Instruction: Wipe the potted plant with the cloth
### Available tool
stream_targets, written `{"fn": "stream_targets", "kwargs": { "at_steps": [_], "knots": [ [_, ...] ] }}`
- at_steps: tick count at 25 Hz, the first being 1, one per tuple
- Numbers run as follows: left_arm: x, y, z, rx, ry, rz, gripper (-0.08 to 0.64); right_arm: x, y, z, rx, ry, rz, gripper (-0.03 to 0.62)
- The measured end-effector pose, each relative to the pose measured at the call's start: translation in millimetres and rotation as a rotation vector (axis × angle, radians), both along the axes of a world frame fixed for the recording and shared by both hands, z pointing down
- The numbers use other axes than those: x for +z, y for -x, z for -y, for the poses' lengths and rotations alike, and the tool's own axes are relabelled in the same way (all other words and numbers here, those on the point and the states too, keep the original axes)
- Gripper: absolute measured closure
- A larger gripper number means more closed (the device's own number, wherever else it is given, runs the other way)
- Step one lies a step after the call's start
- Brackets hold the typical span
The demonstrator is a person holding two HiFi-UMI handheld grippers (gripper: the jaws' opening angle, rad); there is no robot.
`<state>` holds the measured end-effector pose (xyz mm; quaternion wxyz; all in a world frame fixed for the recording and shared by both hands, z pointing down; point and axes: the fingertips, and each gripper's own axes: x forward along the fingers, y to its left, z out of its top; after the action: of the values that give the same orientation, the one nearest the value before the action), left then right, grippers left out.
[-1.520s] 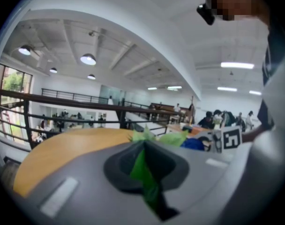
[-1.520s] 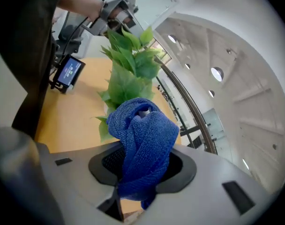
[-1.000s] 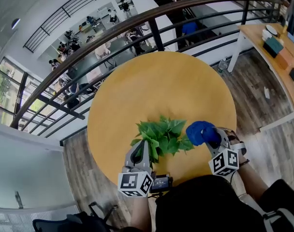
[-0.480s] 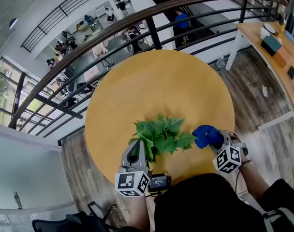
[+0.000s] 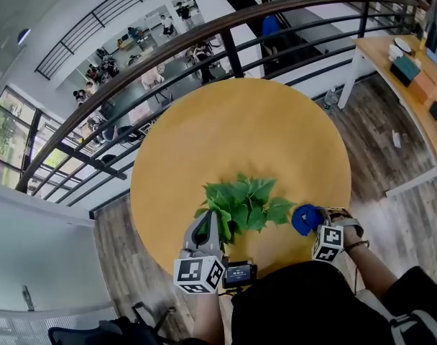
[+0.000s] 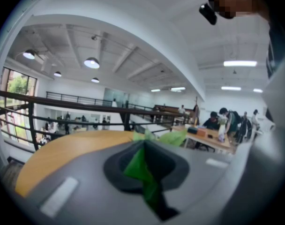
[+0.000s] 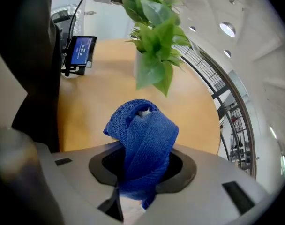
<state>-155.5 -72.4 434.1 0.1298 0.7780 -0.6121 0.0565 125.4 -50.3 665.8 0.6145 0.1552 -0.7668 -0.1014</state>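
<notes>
Your right gripper (image 5: pixel 313 227) has dropped toward the lower right of the head view since the earlier frame. It carried the blue cloth (image 7: pixel 147 139) off the foliage, so the cloth now sits just beside the rightmost leaf, low by the near edge of the table (image 5: pixel 240 128). Your left gripper (image 5: pixel 208 225) has not shifted.

The left jaws are closed tight on a single leaf (image 6: pixel 138 167), steadying the potted plant (image 5: pixel 241 201), which stands just below the frame's centre, near you. The right jaws are clamped on the cloth, which is bunched and wrapped right over their tips.

As a judgement, the wiping is mid-course. The cloth is gripped and the plant is braced, but nothing shows which leaves are already clean, and at this moment the cloth does not seem to press on any of them — most of the crown looks still to do.

The cloth is a nubby, soft weave and folds thickly. The leaves are broad, pointed, thin and smooth — likely to bend easily. The pot (image 7: pixel 140 68) is white and plain, and the round tabletop is a matte yellow-tan.
</notes>
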Motion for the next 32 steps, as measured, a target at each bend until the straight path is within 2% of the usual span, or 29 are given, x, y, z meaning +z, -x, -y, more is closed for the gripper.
{"fn": "stream_targets", "kwargs": {
  "at_steps": [3,6,7,9,11,13,14,16,20,22,24,26,28,30,32],
  "knots": [
    [-0.6,-0.6,0.2,0.003,-0.003,-0.006,0.558,-37.4,-20.2,47.4,0.118,-0.125,0.039,0.428],
    [-2.4,-2.9,1.1,0.013,-0.009,-0.011,0.558,-114.7,-5.4,102.7,0.201,-0.341,0.184,0.428],
    [-2.8,-3.9,1.3,0.015,-0.011,-0.011,0.558,-142.7,10.0,114.1,0.197,-0.401,0.254,0.428],
    [-2.7,-4.9,1.1,0.013,-0.011,-0.014,0.558,-183.3,52.9,120.0,0.121,-0.466,0.367,0.428],
    [-0.9,-4.4,0.3,0.006,-0.009,-0.021,0.559,-188.6,97.6,110.3,-0.021,-0.465,0.377,0.428],
    [0.7,-3.3,0.2,0.000,-0.005,-0.027,0.560,-167.4,122.9,103.6,-0.145,-0.458,0.288,0.428],
    [1.4,-2.5,0.2,-0.001,-0.002,-0.028,0.560,-153.1,124.3,105.3,-0.173,-0.456,0.231,0.428],
    [2.6,-0.1,-0.3,-0.001,0.003,-0.027,0.560,-127.6,108.3,118.2,-0.155,-0.434,0.135,0.428],
    [3.7,8.1,-3.3,-0.012,0.005,-0.035,0.560,-111.1,53.9,157.9,0.002,-0.400,0.039,0.428],
    [4.0,10.1,-4.7,-0.014,0.003,-0.045,0.560,-126.0,42.9,172.3,0.070,-0.424,0.070,0.428],
    [2.8,7.8,-3.6,-0.008,-0.005,-0.051,0.560,-154.7,56.0,176.7,0.082,-0.455,0.175,0.428],
    [1.9,5.1,-1.7,-0.006,-0.010,-0.053,0.560,-181.7,92.2,165.1,-0.013,-0.460,0.296,0.428],
    [1.4,3.7,-1.0,-0.005,-0.011,-0.055,0.560,-190.6,137.9,140.6,-0.174,-0.424,0.371,0.428],
    [1.1,4.2,-1.3,0.003,-0.013,-0.057,0.560,-178.0,175.0,120.6,-0.308,-0.393,0.357,0.428],
    [0.7,6.1,-1.5,0.012,-0.015,-0.058,0.560,-153.2,194.0,119.9,-0.370,-0.383,0.280,0.428]
  ]
}}
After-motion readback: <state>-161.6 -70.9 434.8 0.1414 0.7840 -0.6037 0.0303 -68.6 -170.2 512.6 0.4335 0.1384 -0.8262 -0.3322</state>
